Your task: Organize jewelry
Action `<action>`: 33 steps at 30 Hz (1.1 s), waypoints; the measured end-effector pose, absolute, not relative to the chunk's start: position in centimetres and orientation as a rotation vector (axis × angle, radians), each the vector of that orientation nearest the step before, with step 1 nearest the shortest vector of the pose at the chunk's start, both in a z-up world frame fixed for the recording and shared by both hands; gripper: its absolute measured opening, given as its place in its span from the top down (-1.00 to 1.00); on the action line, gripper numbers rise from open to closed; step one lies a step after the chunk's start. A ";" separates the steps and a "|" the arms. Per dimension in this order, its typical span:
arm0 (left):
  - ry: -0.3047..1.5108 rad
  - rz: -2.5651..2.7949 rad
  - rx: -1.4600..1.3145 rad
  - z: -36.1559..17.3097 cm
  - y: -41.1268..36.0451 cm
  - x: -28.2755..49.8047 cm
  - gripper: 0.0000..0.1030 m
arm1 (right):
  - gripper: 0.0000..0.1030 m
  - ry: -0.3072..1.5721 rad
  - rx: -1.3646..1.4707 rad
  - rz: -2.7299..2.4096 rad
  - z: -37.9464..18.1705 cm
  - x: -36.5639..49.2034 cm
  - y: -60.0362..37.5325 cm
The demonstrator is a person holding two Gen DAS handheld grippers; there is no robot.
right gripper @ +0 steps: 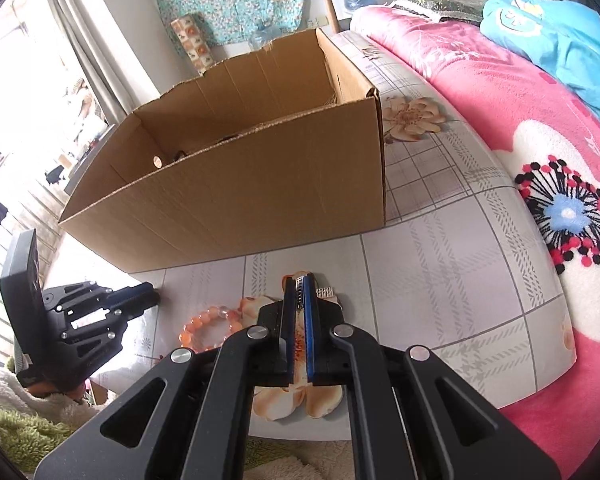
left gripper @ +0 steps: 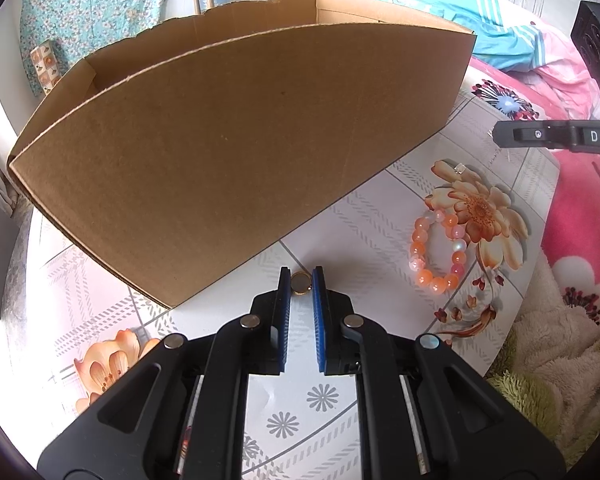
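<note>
so the gold ring (left gripper: pixel 301 283) is lying on the floral tablecloth (left gripper: pixel 364 232), sat right between the blue pads of the left gripper (left gripper: pixel 301 280), but the pads aren't squeezing it, there's a gap on both sides, so that gripper is released around it. at about 3 o'clock from the ring, a little way off, is the orange bead bracelet (left gripper: pixel 438 252), flat on the cloth next to a printed flower. further out, around 1 o'clock, a tiny silvery piece (left gripper: pixel 460 167) lies on that flower, too small to say what it is. the right gripper (right gripper: pixel 300 292) is clenched on a thin silver chain-like bracelet (right gripper: pixel 299 294), pinched upright between its pads at the tips, with a bit of a silvery strip (right gripper: pixel 325 292) poking out at its 3 o'clock side. the big open cardboard box (right gripper: pixel 236 188) sits on the table at 12 o'clock from both grippers, close to the ring. a pink flower blanket (right gripper: pixel 520 128) is piled at 3 o'clock of the table in the right wrist view.
</note>
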State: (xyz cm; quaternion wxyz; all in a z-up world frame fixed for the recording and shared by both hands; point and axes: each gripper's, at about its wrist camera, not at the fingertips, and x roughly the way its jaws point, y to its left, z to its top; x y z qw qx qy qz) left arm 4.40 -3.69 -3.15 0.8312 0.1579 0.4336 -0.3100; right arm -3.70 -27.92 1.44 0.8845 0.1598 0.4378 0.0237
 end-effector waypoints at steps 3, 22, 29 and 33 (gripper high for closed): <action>0.915 -0.668 0.325 -2.9 -3.4 4.3 0.81 | 0.92 0.903 0.329 0.054 1.5 -4.0 -27.8; 0.723 -0.889 0.207 6.8 -2.1 2.7 0.81 | 0.92 0.724 0.209 0.126 8.8 -3.1 -26.1; 0.675 -1.004 0.193 12.3 -3.8 4.7 0.81 | 0.92 0.638 0.164 0.202 13.8 -0.8 -27.0; 0.789 -1.002 0.202 13.1 -6.2 9.7 0.81 | 0.92 0.657 0.154 0.251 14.5 2.0 -27.6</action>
